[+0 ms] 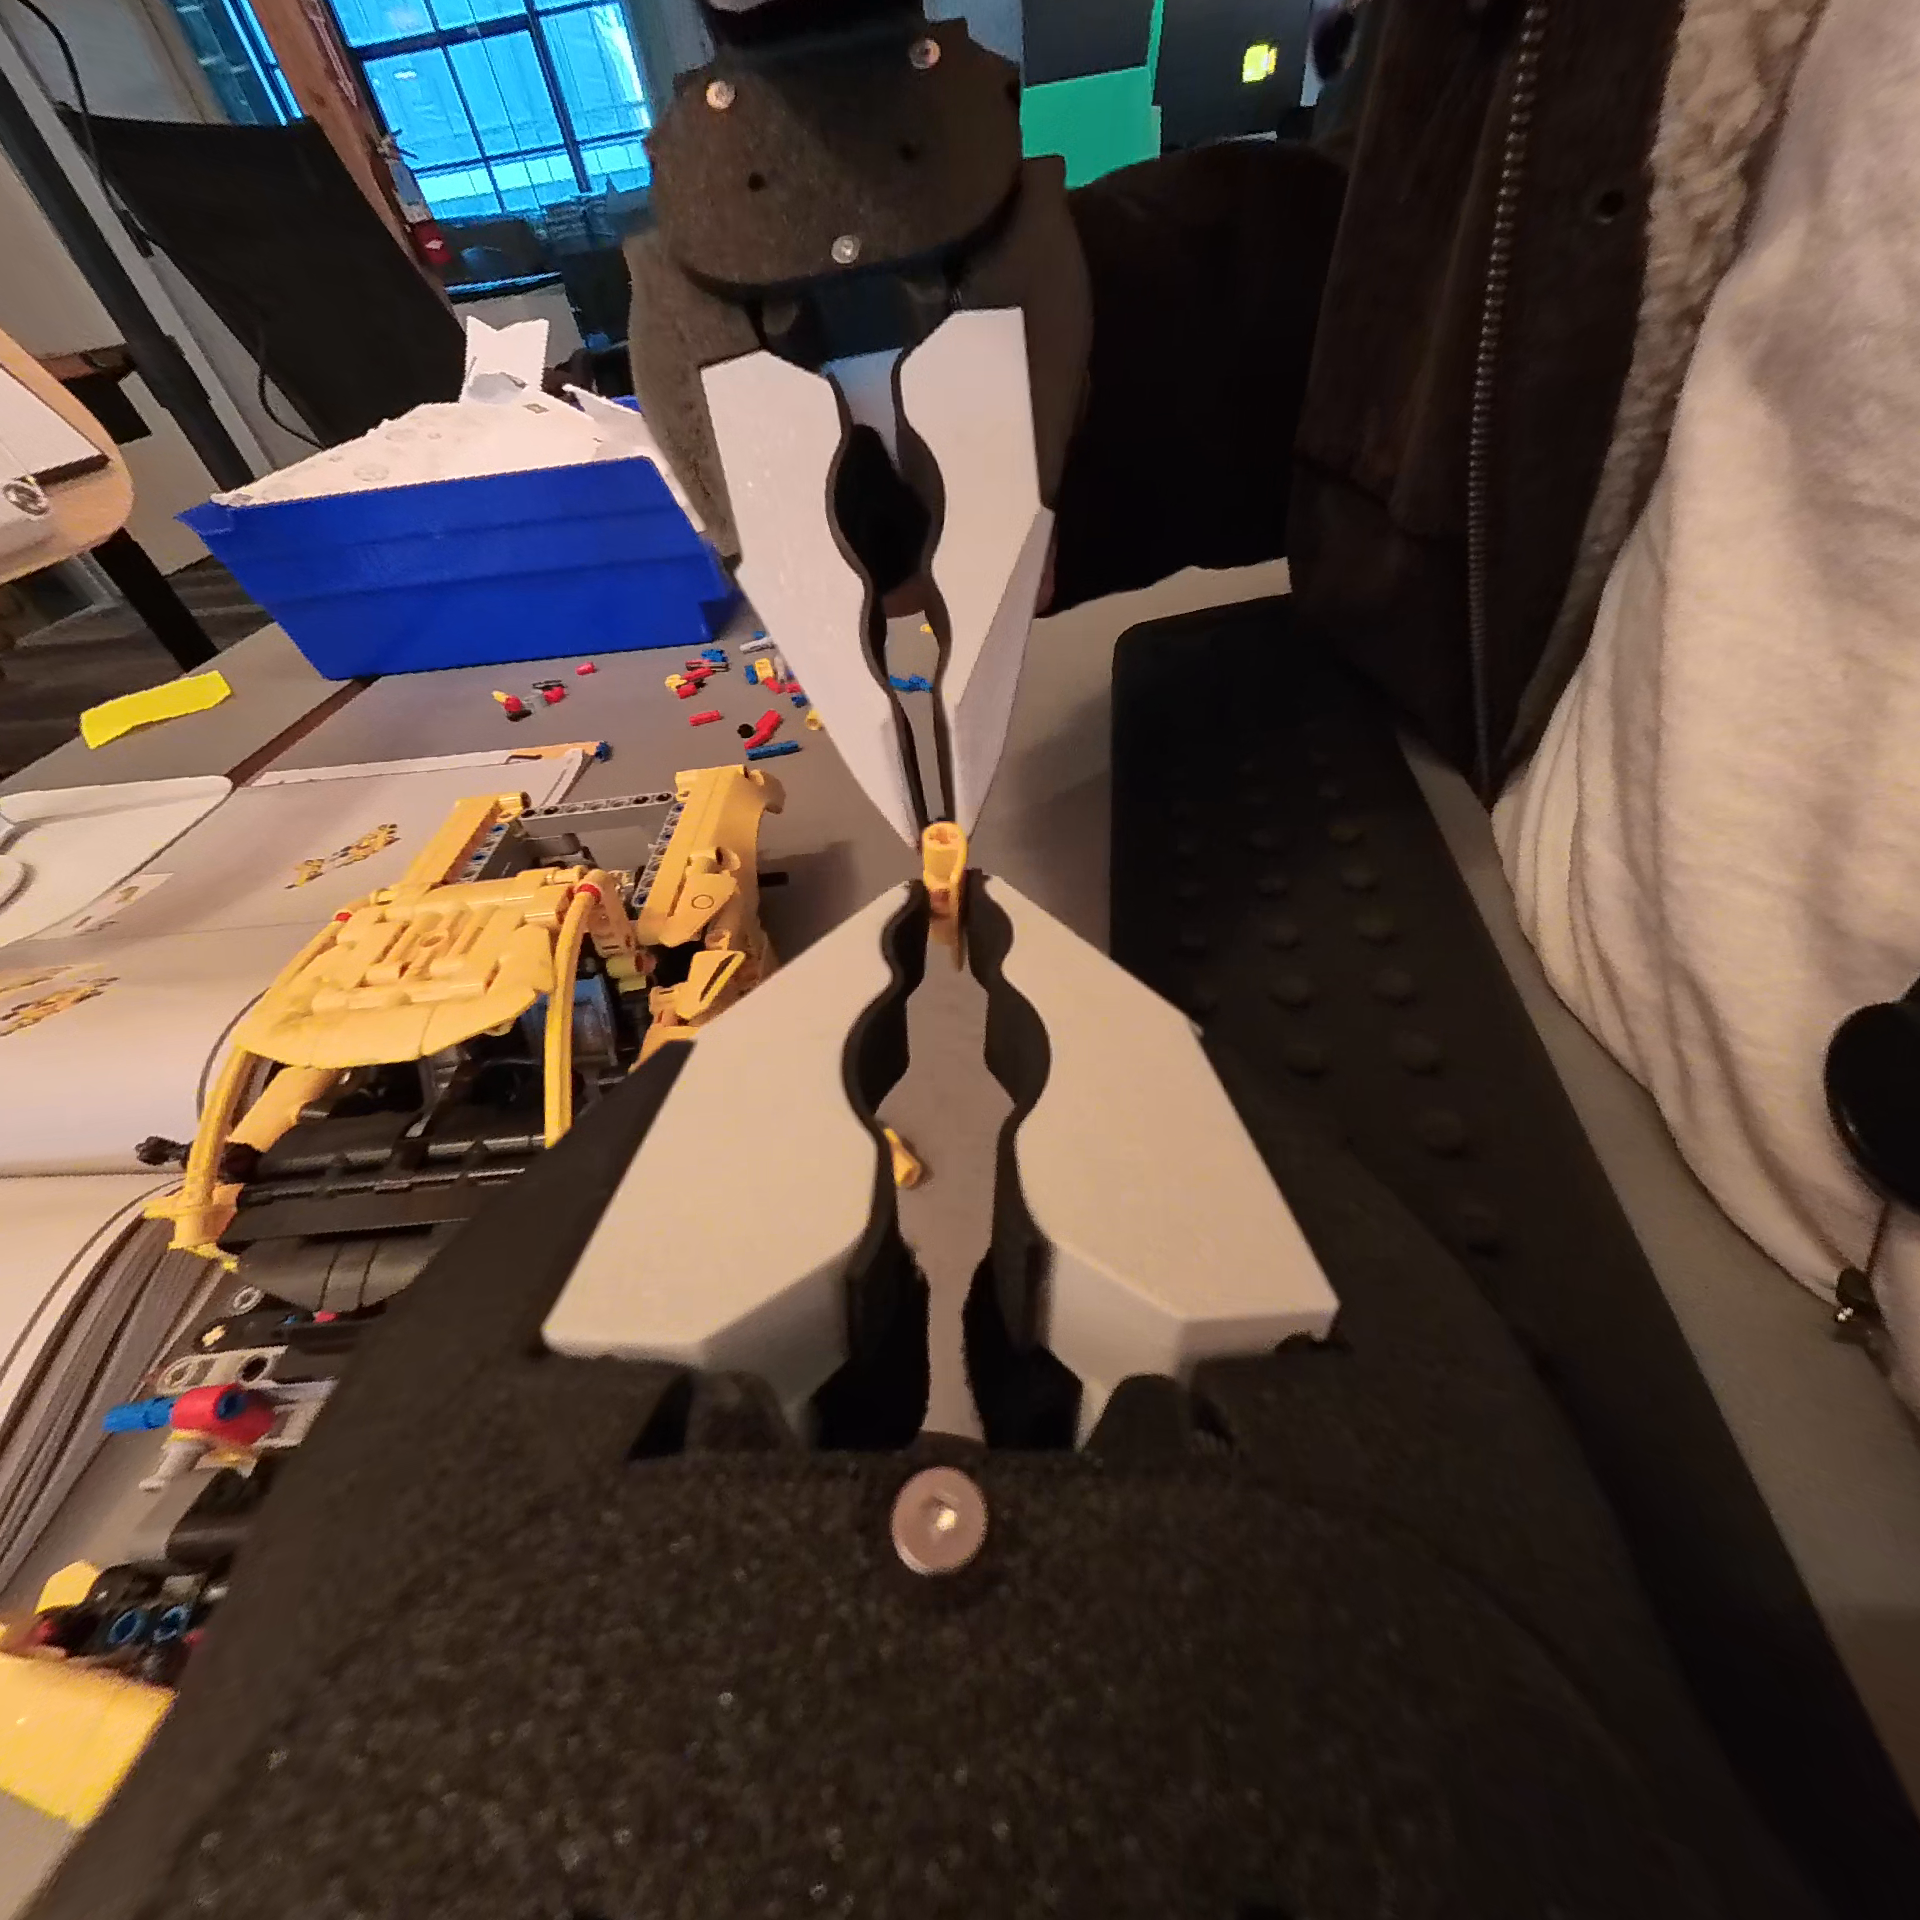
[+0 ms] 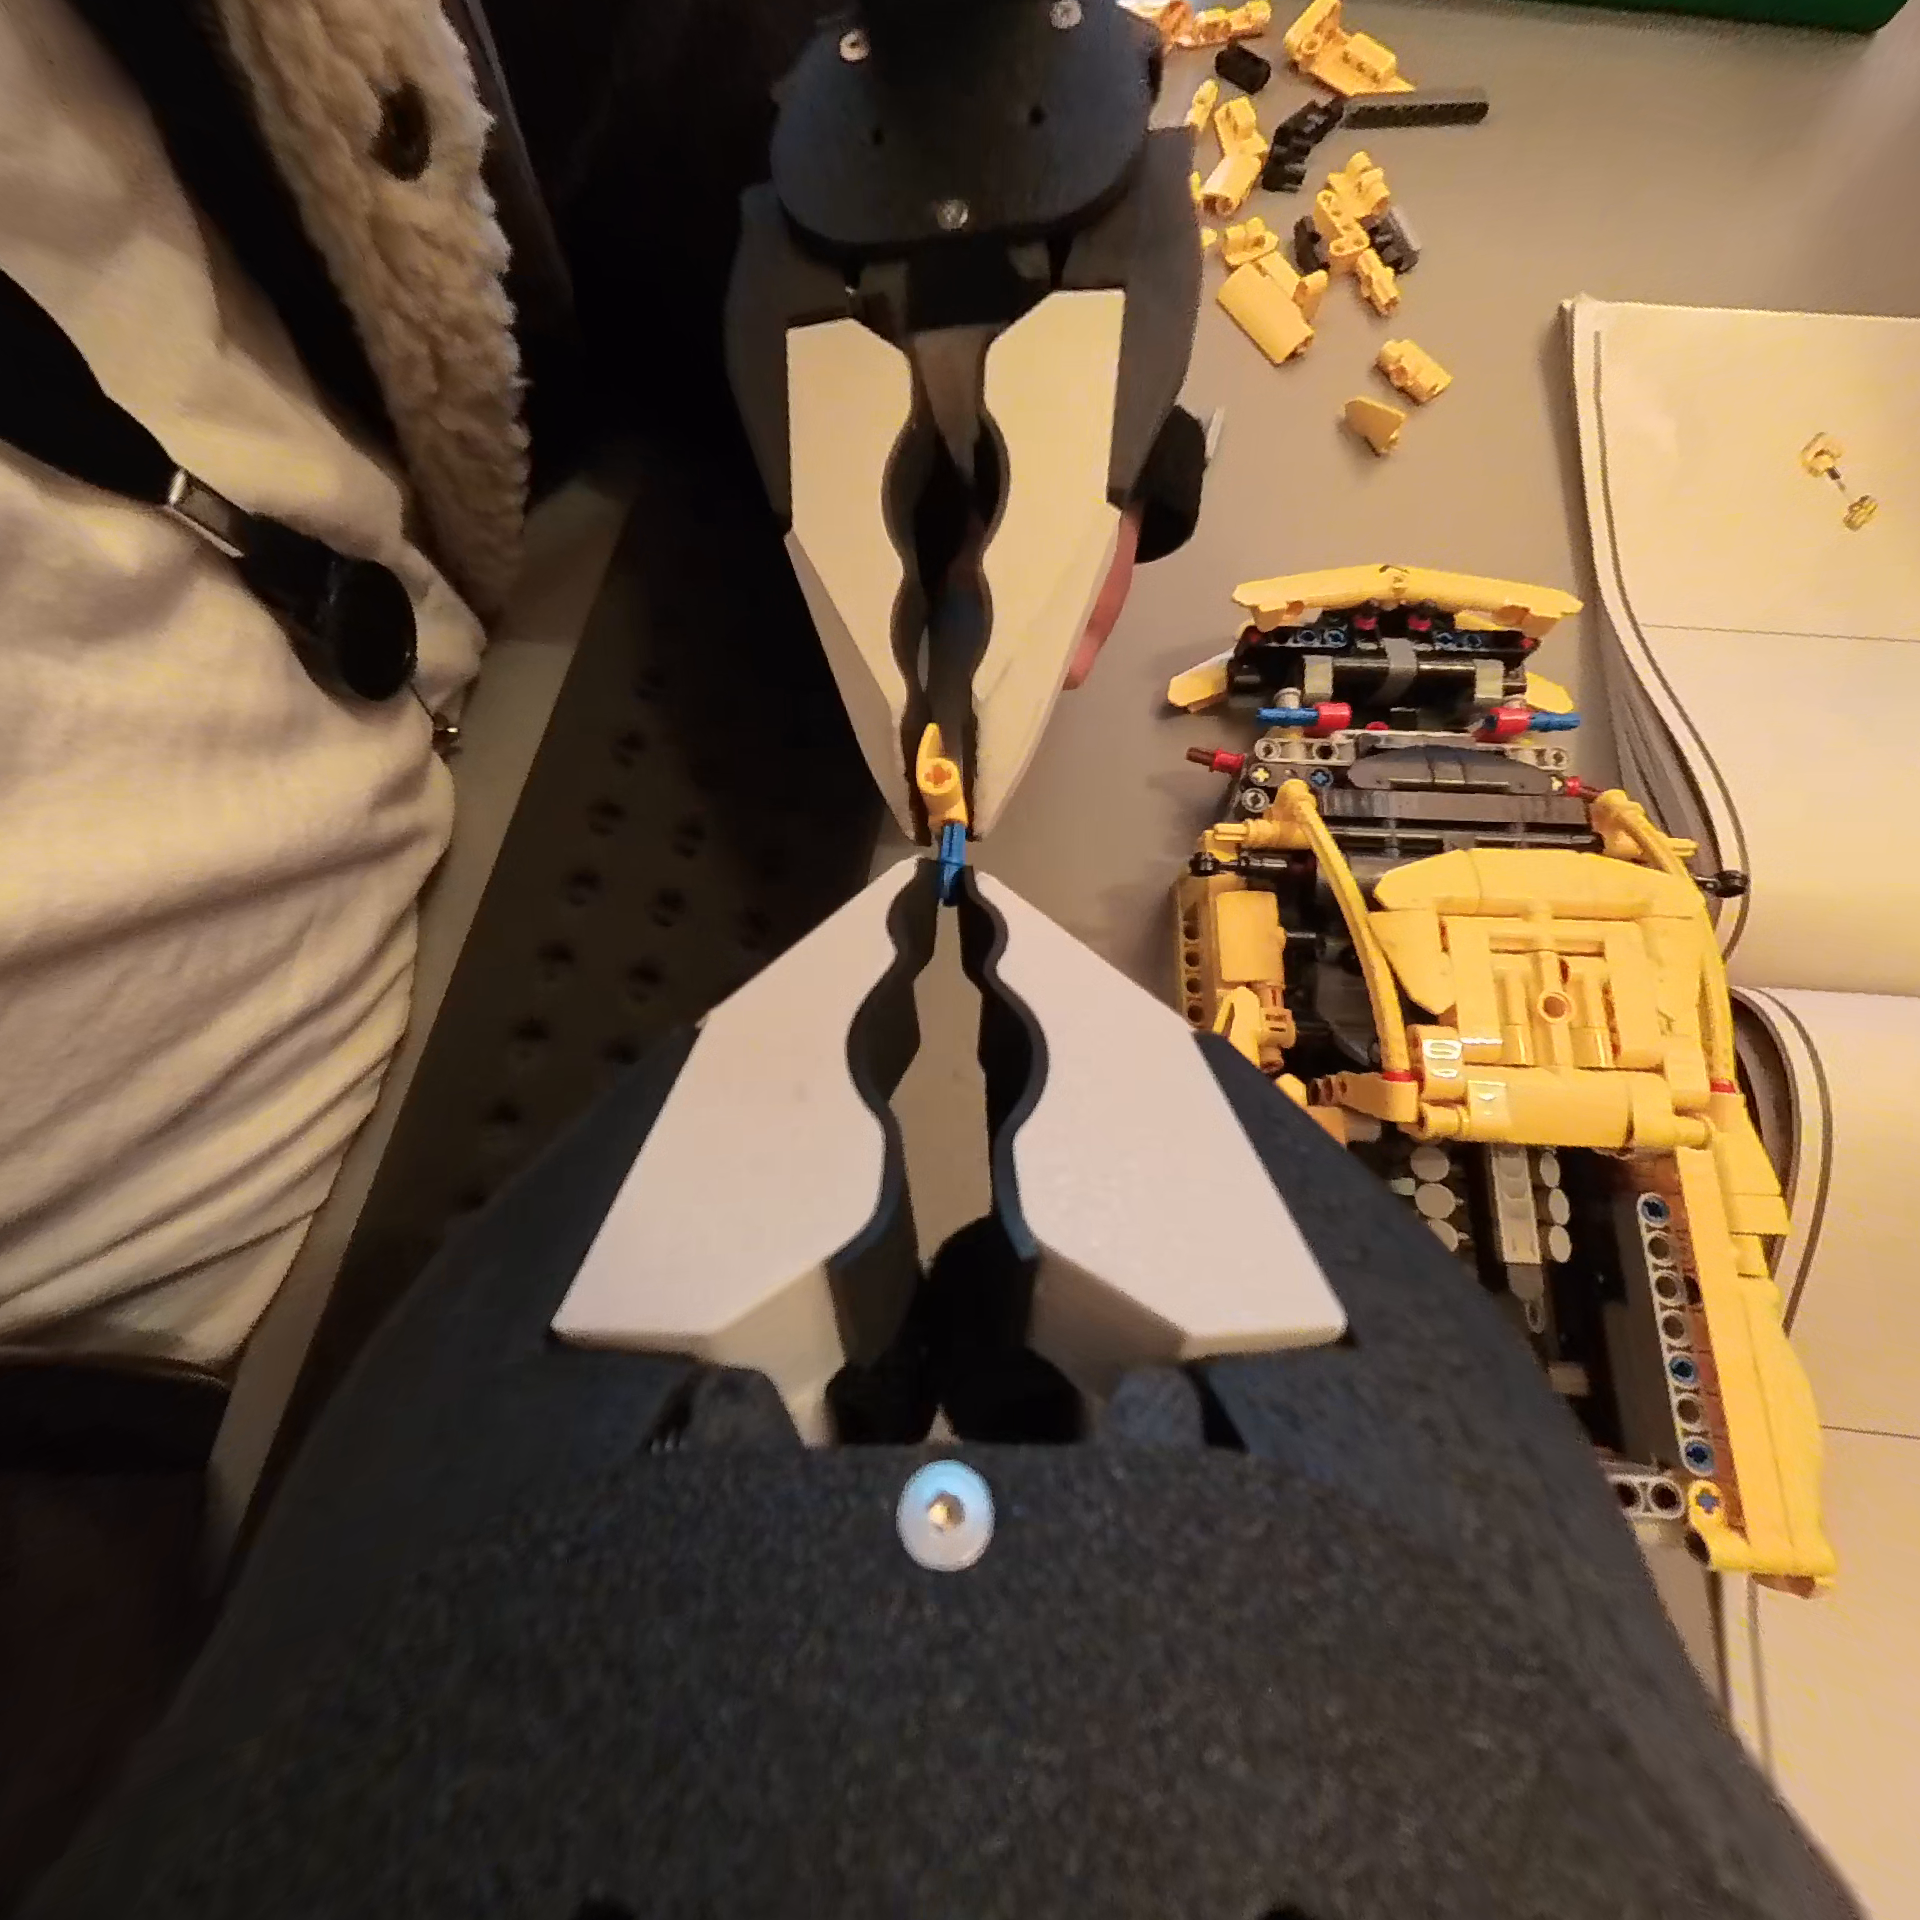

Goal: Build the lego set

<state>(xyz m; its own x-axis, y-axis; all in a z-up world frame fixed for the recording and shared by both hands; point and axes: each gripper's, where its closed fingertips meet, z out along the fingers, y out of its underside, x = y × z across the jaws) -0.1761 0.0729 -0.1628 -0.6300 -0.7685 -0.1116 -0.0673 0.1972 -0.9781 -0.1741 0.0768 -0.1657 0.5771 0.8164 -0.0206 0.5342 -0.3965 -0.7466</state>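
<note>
The half-built yellow car [image 2: 1475, 1039] is sitting on the table, off to the side of both tools. Above the table edge the left gripper [image 1: 943, 904] is clamping a small yellow connector [image 1: 943, 868], while the right gripper [image 2: 948, 873] is pinching a blue pin [image 2: 950, 860]. They're meeting tip to tip, pin pointing straight along the line into the connector.

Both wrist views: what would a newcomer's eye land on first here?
Dead centre, the two tongs meet tip to tip: the left tongs pinch a small yellow connector, the right tongs a blue pin, pin and connector end to end. Next comes the half-built yellow car on the grey table, with loose yellow and black pieces beyond it. A blue bin stands at the back in the left wrist view.
</note>
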